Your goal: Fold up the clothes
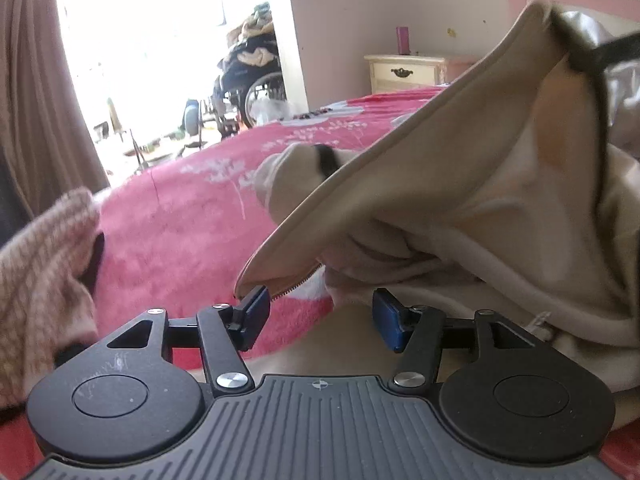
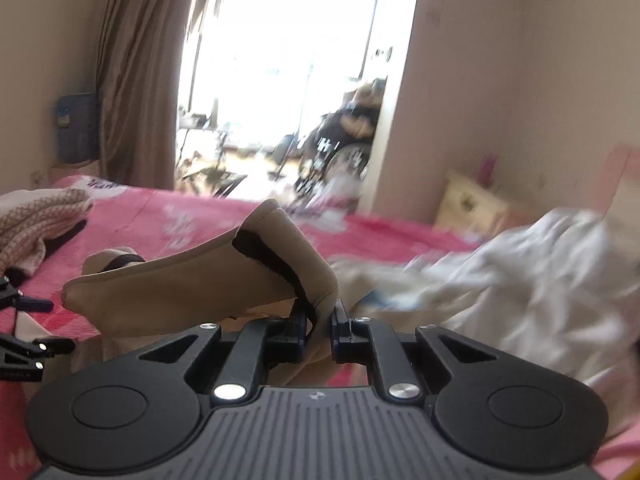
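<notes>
One beige jacket [image 2: 192, 280] hem pinched by right hand-held gripper [image 2: 323, 320]; pink bedspread [image 1: 192, 208] bare beyond.

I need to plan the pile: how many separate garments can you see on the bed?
3. A beige zip jacket held up by the right tongs; a pink-and-white knit at the far left; a white crumpled garment on the right, blurred. More may be hidden.

Left hand-held gripper [image 1: 318, 312] jaws parted and empty, right hand-held gripper [image 2: 322, 322] jaws nearly closed, pinching fabric
</notes>
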`<state>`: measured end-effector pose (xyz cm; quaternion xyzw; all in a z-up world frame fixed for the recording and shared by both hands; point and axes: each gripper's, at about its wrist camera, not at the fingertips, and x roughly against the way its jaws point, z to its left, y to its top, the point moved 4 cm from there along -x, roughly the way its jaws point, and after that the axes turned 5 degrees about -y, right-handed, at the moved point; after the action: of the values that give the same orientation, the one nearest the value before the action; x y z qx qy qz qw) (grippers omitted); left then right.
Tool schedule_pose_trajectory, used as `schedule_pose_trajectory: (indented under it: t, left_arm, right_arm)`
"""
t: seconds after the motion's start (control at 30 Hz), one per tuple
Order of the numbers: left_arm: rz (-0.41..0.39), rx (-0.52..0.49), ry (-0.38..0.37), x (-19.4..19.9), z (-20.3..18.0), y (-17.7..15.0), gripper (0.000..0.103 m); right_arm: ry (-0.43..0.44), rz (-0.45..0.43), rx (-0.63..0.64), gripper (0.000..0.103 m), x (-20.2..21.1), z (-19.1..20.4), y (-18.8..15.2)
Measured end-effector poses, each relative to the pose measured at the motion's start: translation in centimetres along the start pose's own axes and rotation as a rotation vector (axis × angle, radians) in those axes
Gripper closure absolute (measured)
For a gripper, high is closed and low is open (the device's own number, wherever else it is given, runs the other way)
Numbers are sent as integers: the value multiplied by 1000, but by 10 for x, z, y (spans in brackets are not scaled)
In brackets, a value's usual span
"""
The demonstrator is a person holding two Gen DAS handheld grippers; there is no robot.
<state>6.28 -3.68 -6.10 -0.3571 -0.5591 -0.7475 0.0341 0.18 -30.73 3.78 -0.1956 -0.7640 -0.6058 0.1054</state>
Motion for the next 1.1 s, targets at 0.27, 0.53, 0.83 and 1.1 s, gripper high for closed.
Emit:
schedule_pose_trajectory:
  t: [0.27, 0.53, 0.83, 1.1]
  left_arm:
    - [-88, -265, 102, -7, -32, 20, 31]
    - [-29, -225, 208, -45, -36, 27, 28]
    - [-43, 118, 72, -68, -5, 39, 28]
    - [-108, 289, -63, -67, 27, 51, 28]
  right_arm:
    - [-38, -92, 86, 90, 36, -7, 5]
    - [-42, -116, 73, 90, 45, -16, 4]
    - [-24, -85, 18, 90, 39, -28, -4]
    - [-17, -54, -25, 90, 28, -38, -10]
